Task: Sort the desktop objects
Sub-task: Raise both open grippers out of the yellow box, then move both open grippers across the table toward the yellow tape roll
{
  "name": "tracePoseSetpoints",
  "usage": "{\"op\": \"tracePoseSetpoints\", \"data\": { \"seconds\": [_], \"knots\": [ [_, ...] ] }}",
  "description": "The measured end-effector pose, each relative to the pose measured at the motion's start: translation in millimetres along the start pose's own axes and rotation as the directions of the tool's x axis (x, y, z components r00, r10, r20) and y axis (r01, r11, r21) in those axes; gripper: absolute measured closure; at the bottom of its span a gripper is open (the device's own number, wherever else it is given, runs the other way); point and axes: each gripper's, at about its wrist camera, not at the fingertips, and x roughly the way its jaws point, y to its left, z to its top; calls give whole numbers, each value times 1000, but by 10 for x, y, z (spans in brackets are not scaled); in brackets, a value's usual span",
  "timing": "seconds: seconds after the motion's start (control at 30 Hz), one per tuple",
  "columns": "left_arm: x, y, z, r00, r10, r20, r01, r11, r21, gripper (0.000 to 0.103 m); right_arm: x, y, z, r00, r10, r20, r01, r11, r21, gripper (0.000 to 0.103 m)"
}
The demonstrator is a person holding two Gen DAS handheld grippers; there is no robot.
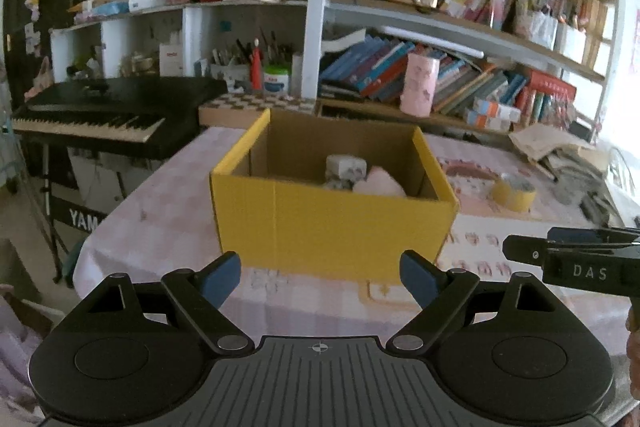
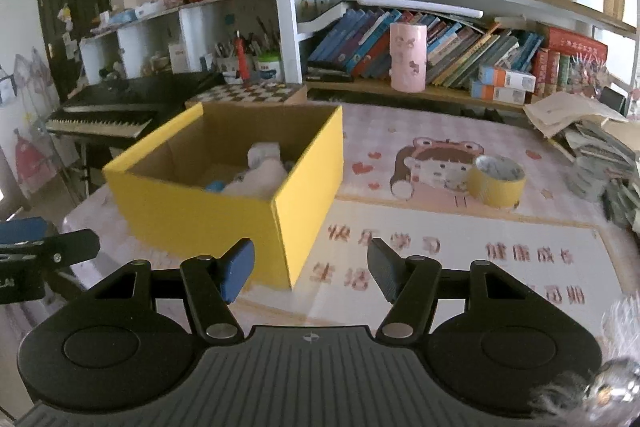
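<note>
on the tabletop (image 2: pixel 460 227), the yellow box (image 2: pixel 224 203) hides most of its blurred contents; left tool (image 1: pixel 320 277) and right tool (image 2: pixel 310 269) gape, empty; tape roll (image 2: pixel 496 181) apart.

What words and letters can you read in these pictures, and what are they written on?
"YAM", cut off, on the front panel under the keyboard.
"DAS" on the black body of the right tongs.
Red Chinese characters on the table mat: too blurred to read.
Book spines on the shelf: too small to read.
Yellow box and tape roll: no writing visible.
</note>
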Motion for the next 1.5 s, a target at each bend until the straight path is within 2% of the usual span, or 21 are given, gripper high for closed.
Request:
{"op": "tracePoseSetpoints", "data": {
  "seconds": [0.57,0.77,1.13,1.5],
  "knots": [
    [-215,-2,-458,996,-20,-85,20,1000,7,14,-274,225,-590,995,-7,-99,7,1000,-3,38],
    [-227,-15,-527,994,-39,-101,40,999,7,14,-328,272,-652,994,-20,-109,18,1000,-18,35],
    [-193,-137,-605,987,-94,-127,97,995,17,14,-413,193,-740,987,-87,-132,86,996,-10,29],
    [-135,-312,-639,976,-153,-154,163,985,54,14,-506,28,-853,978,-150,-147,157,987,38,28]
  ]
}}
